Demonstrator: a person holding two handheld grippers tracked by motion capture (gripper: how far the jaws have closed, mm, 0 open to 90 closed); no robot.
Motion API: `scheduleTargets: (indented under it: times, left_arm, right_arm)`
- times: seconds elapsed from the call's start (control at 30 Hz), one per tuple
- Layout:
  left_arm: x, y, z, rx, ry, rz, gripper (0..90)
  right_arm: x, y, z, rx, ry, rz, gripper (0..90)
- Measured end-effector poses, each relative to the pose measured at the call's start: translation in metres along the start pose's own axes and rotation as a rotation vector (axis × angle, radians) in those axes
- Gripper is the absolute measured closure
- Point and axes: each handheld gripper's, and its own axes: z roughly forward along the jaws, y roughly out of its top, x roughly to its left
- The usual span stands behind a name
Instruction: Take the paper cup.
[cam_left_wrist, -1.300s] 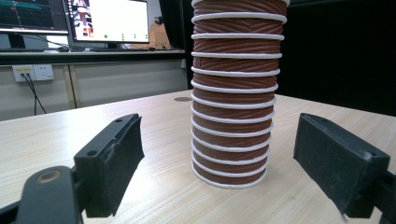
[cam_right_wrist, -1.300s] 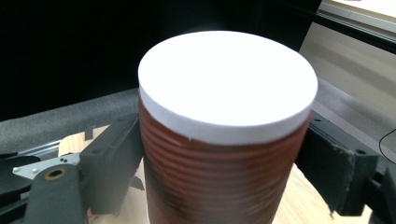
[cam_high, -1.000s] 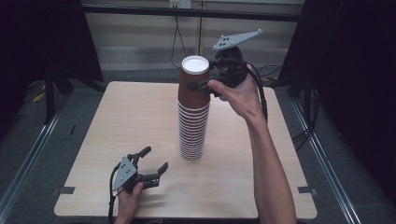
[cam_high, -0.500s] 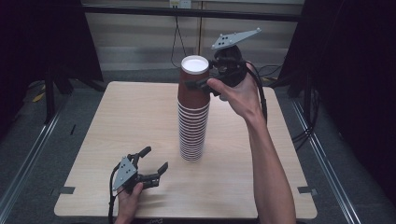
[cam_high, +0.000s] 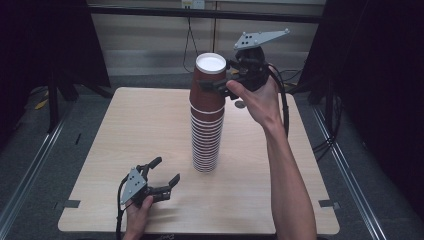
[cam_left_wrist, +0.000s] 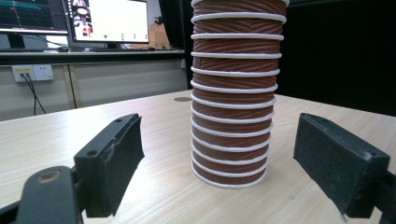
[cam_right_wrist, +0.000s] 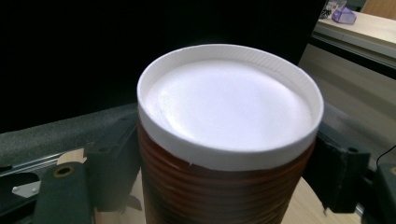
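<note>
Nothing had shifted: the right tool (cam_high: 220, 86) stayed clamped on the top cup (cam_high: 209, 82), the left tool (cam_high: 159, 176) gaped apart.

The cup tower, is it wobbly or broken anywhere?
Nothing stands out. The stack of brown paper cups stands straight on the table, rims evenly spaced, upside down. The right gripper is clamped on the top cup; the left gripper rests open on the table.

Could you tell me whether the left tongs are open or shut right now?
Open. The left tongs rest on the table with jaws spread wide, aimed at the cup stack and not touching it.
</note>
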Motion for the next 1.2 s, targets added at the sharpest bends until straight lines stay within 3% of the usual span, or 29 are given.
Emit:
scheduleTargets:
  times: [0.3,0.43,0.77,1.2]
  left_arm:
    - [0.0,0.0,0.0,0.0,0.0,-0.001,15.4]
    - [0.0,0.0,0.0,0.001,-0.002,0.0,15.4]
    - [0.0,0.0,0.0,0.0,0.0,0.0,15.4]
    - [0.0,0.0,0.0,0.001,-0.002,-0.001,15.4]
  right_arm:
    - [0.002,0.003,-0.007,-0.072,-0.007,-0.007,21.5]
    - [0.001,0.003,-0.012,-0.138,-0.008,0.009,21.6]
    - [0.003,0.002,-0.018,-0.191,-0.026,0.005,21.6]
    - [0.002,-0.001,-0.029,-0.322,-0.039,0.018,21.9]
